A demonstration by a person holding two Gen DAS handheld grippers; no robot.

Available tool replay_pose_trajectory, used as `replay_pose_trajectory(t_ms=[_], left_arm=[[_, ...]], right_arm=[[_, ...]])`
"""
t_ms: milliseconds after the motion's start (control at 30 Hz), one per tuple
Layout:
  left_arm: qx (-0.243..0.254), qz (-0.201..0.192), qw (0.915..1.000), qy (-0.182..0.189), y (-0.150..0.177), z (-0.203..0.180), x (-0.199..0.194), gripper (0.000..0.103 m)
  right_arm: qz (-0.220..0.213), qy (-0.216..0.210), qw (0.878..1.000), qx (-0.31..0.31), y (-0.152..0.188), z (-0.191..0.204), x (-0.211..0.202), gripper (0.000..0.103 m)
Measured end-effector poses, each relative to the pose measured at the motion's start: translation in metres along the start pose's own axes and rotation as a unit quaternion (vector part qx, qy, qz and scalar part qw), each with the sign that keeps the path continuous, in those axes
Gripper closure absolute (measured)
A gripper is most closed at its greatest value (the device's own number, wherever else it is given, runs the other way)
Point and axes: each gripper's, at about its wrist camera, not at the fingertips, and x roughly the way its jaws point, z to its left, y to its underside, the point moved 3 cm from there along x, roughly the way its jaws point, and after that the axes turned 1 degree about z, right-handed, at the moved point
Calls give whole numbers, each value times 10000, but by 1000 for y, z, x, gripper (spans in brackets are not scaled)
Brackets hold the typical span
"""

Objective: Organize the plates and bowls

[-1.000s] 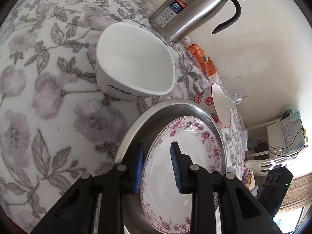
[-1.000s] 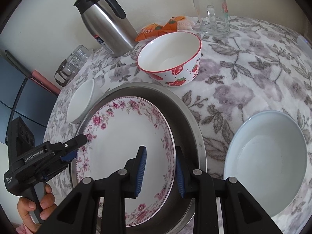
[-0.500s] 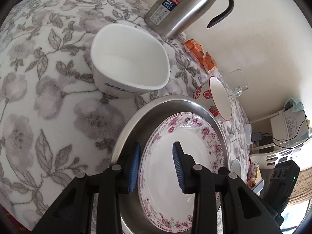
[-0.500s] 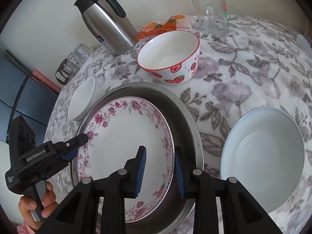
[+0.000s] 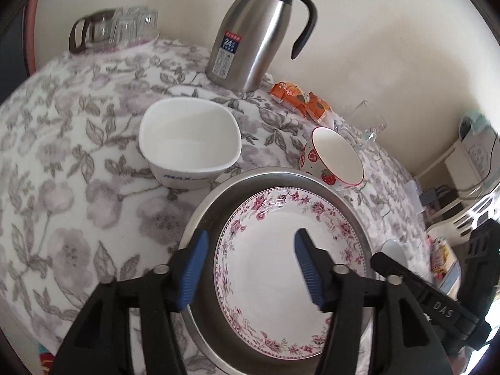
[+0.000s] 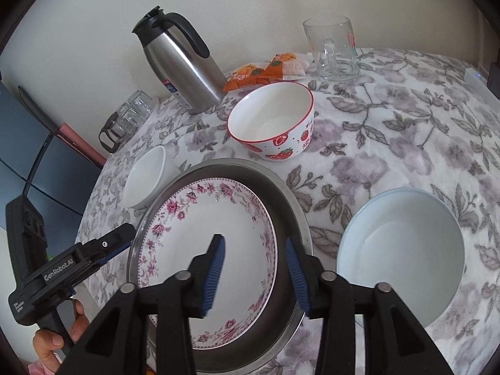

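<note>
A floral-rimmed plate (image 5: 265,297) (image 6: 200,215) lies inside a steel pan (image 5: 203,215) (image 6: 290,193) on the flowered tablecloth. My left gripper (image 5: 250,234) hovers over the plate's left rim. Its jaws are opening and the blue pads touch nothing. My right gripper (image 6: 253,240) straddles the plate's right rim from above, its jaws also opening and clear of the plate. A white square bowl (image 5: 190,143) (image 6: 145,176) sits left of the pan. A strawberry bowl (image 5: 337,159) (image 6: 272,115) sits behind the pan, and a pale blue bowl (image 6: 403,253) to its right.
A steel thermos jug (image 5: 256,31) (image 6: 181,65) stands at the back by the wall, with orange snack packets (image 6: 265,70) and a glass mug (image 6: 336,51) beside it. Glass cups (image 6: 128,122) lie at the back left. A hand (image 6: 53,340) holds the left gripper's handle.
Both grippers' jaws, narrow around the plate's rim before, have spread wide and lifted a little. The left wrist view has rolled more upright. The plate stays in the pan.
</note>
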Motion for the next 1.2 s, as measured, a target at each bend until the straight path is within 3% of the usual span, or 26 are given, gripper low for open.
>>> replay_pose_trajectory(t_ms=[167,333,467,533,700,967,1200], left_arm=[[377,66,9984,-414,4,-9,3,34],[358,80,9973,-641,5,-4,6,15],[254,-30,9967,-773,3,3,2,13],[236,-62,9965,-801,2,4,1,10],[309,-208,9952,-909,1,2,-3,8],[354,-428,9932,-1020,-1,3,-7,4],[457,-784,9903,-1048,-7,-1,-11,3]], right_arm=[[-12,132,9997,-205,5,8,-2,39],[29,320,9986,-419,12,12,2,26],[-19,378,9986,-377,12,9,1,23],[-56,411,9986,-343,11,7,-1,13],[-108,438,9985,-295,10,3,-3,4],[-147,510,9981,-303,10,-1,-3,0],[-703,543,9957,-269,1,-3,-17,0]])
